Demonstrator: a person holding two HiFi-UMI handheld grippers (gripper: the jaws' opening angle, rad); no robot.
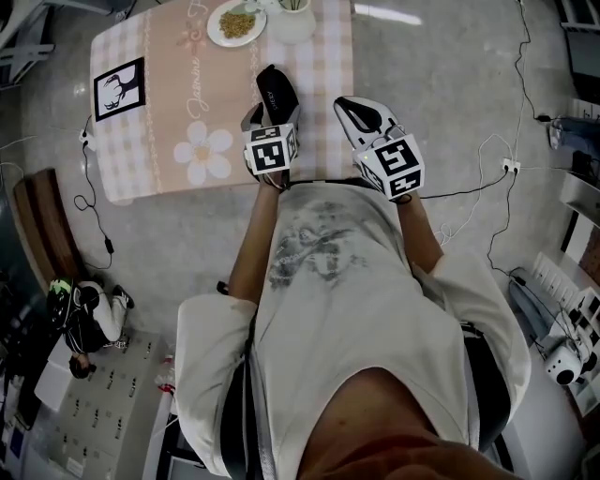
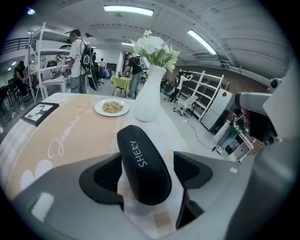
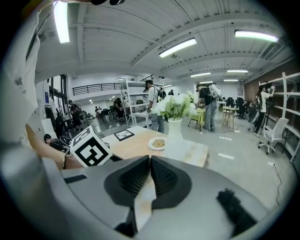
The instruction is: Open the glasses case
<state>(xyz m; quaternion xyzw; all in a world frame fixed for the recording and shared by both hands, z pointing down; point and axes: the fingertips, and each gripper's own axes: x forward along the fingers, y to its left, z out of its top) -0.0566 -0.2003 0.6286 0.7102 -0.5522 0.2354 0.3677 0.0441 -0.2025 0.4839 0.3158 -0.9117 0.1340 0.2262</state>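
A black oblong glasses case (image 1: pixel 276 92) printed "SHERY" lies shut on the pink checked tablecloth (image 1: pixel 159 84) near the table's front edge. My left gripper (image 1: pixel 274 115) straddles its near end. In the left gripper view the case (image 2: pixel 143 164) sits between the open jaws of that gripper (image 2: pixel 145 171); a gap shows on the right side, and the left pad is close against it. My right gripper (image 1: pixel 359 112) is to the right of the case, at the table's right edge, with nothing in it. In its own view the right gripper (image 3: pixel 149 176) has its ribbed pads pressed together.
A white vase of flowers (image 1: pixel 292 19) and a plate of food (image 1: pixel 236 23) stand at the table's far side, beyond the case. A framed deer picture (image 1: pixel 120 89) lies at the left. Cables run over the floor (image 1: pixel 487 150). People stand among shelves in the background.
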